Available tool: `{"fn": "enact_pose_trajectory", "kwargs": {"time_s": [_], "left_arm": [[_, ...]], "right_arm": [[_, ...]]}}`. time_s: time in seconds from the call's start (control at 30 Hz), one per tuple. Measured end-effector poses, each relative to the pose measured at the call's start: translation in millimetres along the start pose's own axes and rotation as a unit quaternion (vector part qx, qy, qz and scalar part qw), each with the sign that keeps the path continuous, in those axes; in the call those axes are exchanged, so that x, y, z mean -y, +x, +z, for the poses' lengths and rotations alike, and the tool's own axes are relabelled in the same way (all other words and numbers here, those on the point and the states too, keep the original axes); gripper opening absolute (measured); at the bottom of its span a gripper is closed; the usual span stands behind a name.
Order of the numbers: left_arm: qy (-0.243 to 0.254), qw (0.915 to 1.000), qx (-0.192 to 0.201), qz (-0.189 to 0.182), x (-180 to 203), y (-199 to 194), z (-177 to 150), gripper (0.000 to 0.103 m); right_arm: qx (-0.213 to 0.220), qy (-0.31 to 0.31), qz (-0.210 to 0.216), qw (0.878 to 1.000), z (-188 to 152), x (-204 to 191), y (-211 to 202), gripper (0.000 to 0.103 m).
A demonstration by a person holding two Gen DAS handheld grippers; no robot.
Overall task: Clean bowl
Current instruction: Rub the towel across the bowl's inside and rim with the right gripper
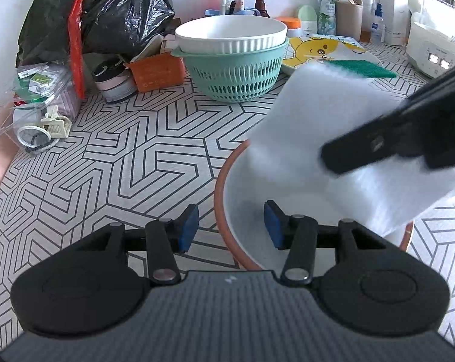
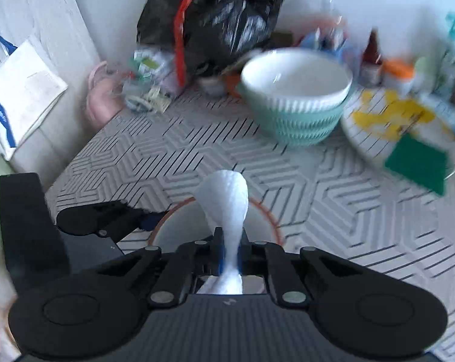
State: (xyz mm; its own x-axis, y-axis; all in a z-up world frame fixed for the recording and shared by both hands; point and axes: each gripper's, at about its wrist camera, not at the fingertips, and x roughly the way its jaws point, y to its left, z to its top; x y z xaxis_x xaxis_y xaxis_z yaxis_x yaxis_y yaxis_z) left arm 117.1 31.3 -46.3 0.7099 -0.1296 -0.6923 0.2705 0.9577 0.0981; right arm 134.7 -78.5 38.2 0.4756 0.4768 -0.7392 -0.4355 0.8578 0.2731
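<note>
left tongs (image 1: 231, 226) are sitting part open, straddling the near rim of the white bowl with the terracotta-brown rim (image 1: 224, 211): one blue pad (image 1: 188, 226) is outside the wall, the other is inside. neither pad looks to be pressing the rim, so i'm reading this as a loose brace, not a clamp. likely purpose: keeping the bowl from skating on the geometric-patterned worktop (image 1: 121, 157) once wiping starts.

right tongs (image 2: 231, 255) are squeezed nearly shut on a white foam-like cleaning sponge (image 2: 227, 199). the sponge is pinched thin at the pads and flaring out beyond them, which says it's soft and the grip is firm. gripping it on edge is leaving a long free end to reach down into the bowl. in the left wrist view the sponge is hanging over the bowl's far side, broad face showing; can't tell whether it's touching the inside yet.

bowl is sitting upright on the worktop, directly under both tongs, near edge of the worktop, well apart from the clutter at the back.

the rest is staying out of play: white ribbed bowl (image 1: 230, 37) nested in a mint green plastic colander (image 1: 236, 74), cartoon-print plate (image 1: 323, 52) with a green scouring pad (image 1: 363, 68) on it, black bin bag (image 1: 97, 15) at back left, bottles along the wall.

judgement: setup for the wipe looks done, the scrubbing itself looks not yet underway. right wrist view is motion-blurred, so fine detail there is unreliable. risk: if the left stays loose, the bowl may slide or tip under sponge pressure.
</note>
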Motion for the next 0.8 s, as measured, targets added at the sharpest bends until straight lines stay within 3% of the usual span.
{"fn": "enact_pose_trajectory", "kwargs": {"time_s": [0.17,0.8], "left_arm": [[0.001,1.0000,0.000,-0.001,-1,0,0,0.047],[0.009,0.9999,0.001,-0.005,-5,0,-1,0.050]], "right_arm": [[-0.024,0.061,0.052,0.996,7,19,23,0.008],[-0.012,0.113,0.084,0.990,16,31,34,0.007]]}}
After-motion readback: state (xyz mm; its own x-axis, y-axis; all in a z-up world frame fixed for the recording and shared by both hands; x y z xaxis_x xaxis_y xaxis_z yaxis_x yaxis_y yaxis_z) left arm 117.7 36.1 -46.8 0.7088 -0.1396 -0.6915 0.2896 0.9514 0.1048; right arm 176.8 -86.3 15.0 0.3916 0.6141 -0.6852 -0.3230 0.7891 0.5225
